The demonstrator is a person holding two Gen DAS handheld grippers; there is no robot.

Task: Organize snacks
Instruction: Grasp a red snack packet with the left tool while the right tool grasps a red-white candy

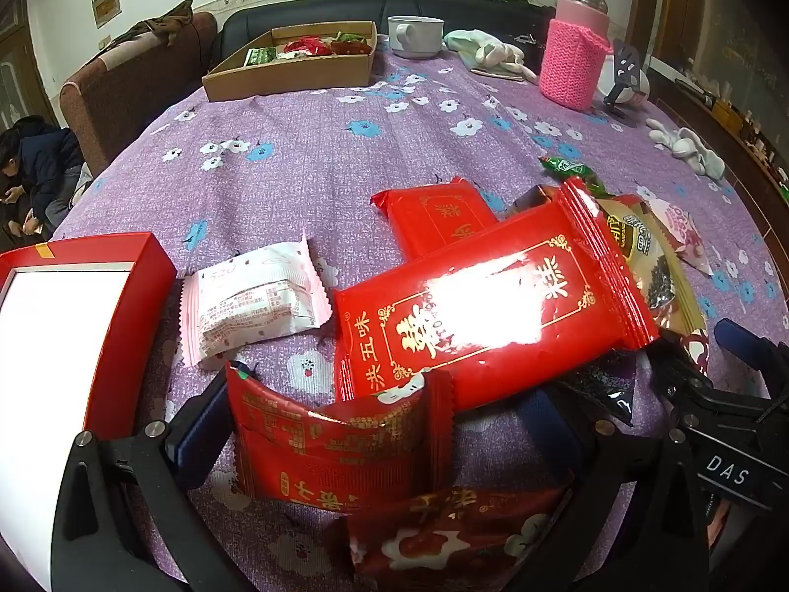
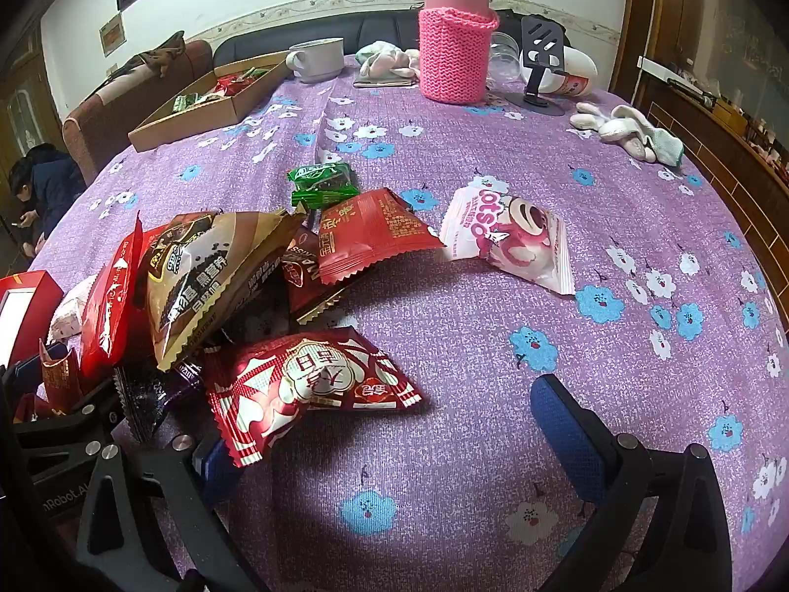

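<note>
A heap of snack packets lies on the purple flowered tablecloth (image 2: 493,370). My left gripper (image 1: 377,409) stands wide open over a small red packet (image 1: 340,444); a second red packet (image 1: 444,537) lies nearer the camera. Beyond them are a large glossy red packet (image 1: 493,306), another red one (image 1: 439,217) and a pink-white packet (image 1: 251,301). My right gripper (image 2: 389,444) is open above bare cloth, with a red-and-white packet (image 2: 305,385) by its left finger. A brown packet (image 2: 207,276), a red packet (image 2: 375,232), a green one (image 2: 323,182) and a pink bear packet (image 2: 513,237) lie farther out.
A red box (image 1: 98,266) with a white inside stands at the near left. A cardboard tray (image 1: 291,74) holding snacks, a white cup (image 1: 414,34), a pink knit-covered flask (image 2: 456,54), a phone stand (image 2: 540,49) and white gloves (image 2: 626,130) line the far side. A person (image 2: 44,187) sits left of the table.
</note>
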